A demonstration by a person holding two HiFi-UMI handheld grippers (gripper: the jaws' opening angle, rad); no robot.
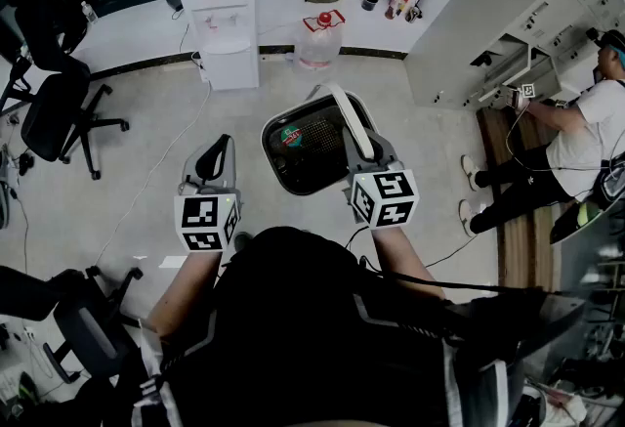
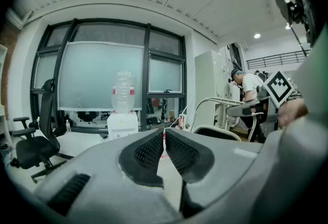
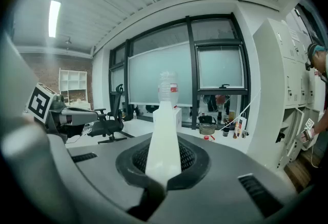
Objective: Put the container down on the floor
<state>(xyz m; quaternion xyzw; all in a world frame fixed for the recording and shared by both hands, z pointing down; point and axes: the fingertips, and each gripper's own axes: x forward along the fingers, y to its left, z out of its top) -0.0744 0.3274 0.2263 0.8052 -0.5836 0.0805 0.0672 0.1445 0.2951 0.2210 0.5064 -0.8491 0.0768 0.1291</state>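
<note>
The container [image 1: 311, 149] is a dark bin with a white rim and a white hoop handle [image 1: 348, 114]. It hangs above the grey floor in front of me, and a red and green item [image 1: 290, 135] lies inside. My right gripper [image 1: 365, 149] is shut on the handle, which shows as a white strip [image 3: 164, 136] between its pads in the right gripper view. My left gripper [image 1: 223, 149] hovers to the left of the bin, shut, with nothing in it; its pads [image 2: 152, 148] meet at the tips. In the left gripper view the bin's rim [image 2: 218, 131] appears at the right.
A white water dispenser [image 1: 223, 15] stands ahead by the window, with a water jug [image 1: 319, 39] on the floor beside it. Black office chairs [image 1: 59, 112] stand at the left. White cabinets [image 1: 508, 15] and a seated person [image 1: 576, 142] are on the right.
</note>
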